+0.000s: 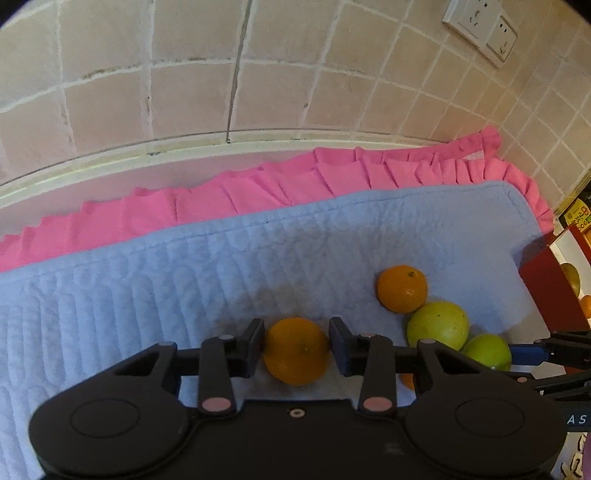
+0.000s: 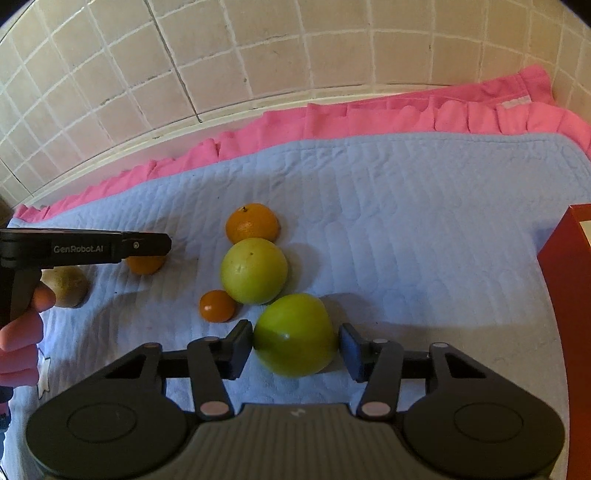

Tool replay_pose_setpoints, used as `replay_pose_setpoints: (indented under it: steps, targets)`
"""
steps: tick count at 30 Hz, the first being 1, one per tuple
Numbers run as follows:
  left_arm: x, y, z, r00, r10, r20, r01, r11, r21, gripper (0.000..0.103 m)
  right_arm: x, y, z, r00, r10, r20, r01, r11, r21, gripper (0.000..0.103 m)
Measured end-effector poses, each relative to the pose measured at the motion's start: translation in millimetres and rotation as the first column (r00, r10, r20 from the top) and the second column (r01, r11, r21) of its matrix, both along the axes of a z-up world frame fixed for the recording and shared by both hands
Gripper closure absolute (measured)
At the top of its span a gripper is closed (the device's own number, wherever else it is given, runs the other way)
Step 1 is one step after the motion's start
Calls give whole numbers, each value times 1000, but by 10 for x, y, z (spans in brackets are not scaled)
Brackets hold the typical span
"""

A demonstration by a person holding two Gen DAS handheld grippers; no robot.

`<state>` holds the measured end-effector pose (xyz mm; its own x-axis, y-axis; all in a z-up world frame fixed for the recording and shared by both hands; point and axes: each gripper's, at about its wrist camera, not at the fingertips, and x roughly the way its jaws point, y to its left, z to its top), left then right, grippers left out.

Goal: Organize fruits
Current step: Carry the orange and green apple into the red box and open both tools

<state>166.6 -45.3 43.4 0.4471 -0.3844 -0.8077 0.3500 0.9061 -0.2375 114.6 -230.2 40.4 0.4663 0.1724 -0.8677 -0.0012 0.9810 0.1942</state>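
Observation:
My left gripper has its fingers on both sides of an orange lying on the blue quilted mat; the pads touch or nearly touch it. My right gripper straddles a green apple, left pad touching, right pad a small gap away. Beside them lie another orange, a larger yellow-green fruit, a small orange and a brownish fruit. The left gripper also shows from the side in the right wrist view, over the orange.
A red box stands at the mat's right edge; in the left wrist view it holds fruit. A pink ruffled cloth lies under the mat. A tiled wall with sockets is behind.

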Motion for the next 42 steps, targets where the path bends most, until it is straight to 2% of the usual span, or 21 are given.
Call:
replay_pose_setpoints:
  steps: [4, 9, 14, 19, 24, 30, 33, 37, 42]
  targets:
    - [-89, -35, 156, 999, -17, 35, 17, 1000, -1, 58, -86, -8, 125, 999, -5, 33, 5, 1000, 3, 50]
    - [-227, -187, 490, 993, -32, 112, 34, 999, -16, 58, -341, -153, 445, 992, -41, 116, 40, 999, 9, 50]
    - [-389, -551, 915, 974, -112, 199, 130, 988, -79, 58, -661, -502, 805, 972, -123, 200, 123, 992, 15, 50]
    - [-483, -1187, 1212, 938, -239, 251, 279, 951, -136, 58, -1008, -1010, 1121, 932, -244, 269, 255, 967, -9, 50]
    - [-583, -2030, 1369, 879, -377, 290, 430, 891, -146, 58, -1313, -1564, 1269, 884, -364, 295, 395, 917, -52, 50]
    - [-694, -3036, 1374, 816, -509, 273, 560, 813, -158, 58, -1597, -2138, 1291, 827, -477, 297, 511, 859, -44, 50]
    - [-733, -3462, 1297, 788, -556, 266, 601, 788, -133, 58, -1630, -2341, 1230, 815, -503, 289, 535, 844, -40, 50]
    - [-672, -3905, 1084, 763, -603, 231, 637, 763, -111, 58, -1553, -2555, 1056, 819, -518, 246, 540, 841, -27, 50]
    - [-516, -4352, 670, 751, -646, 135, 659, 746, -95, 58, -1382, -2694, 729, 837, -520, 171, 530, 848, -13, 50]
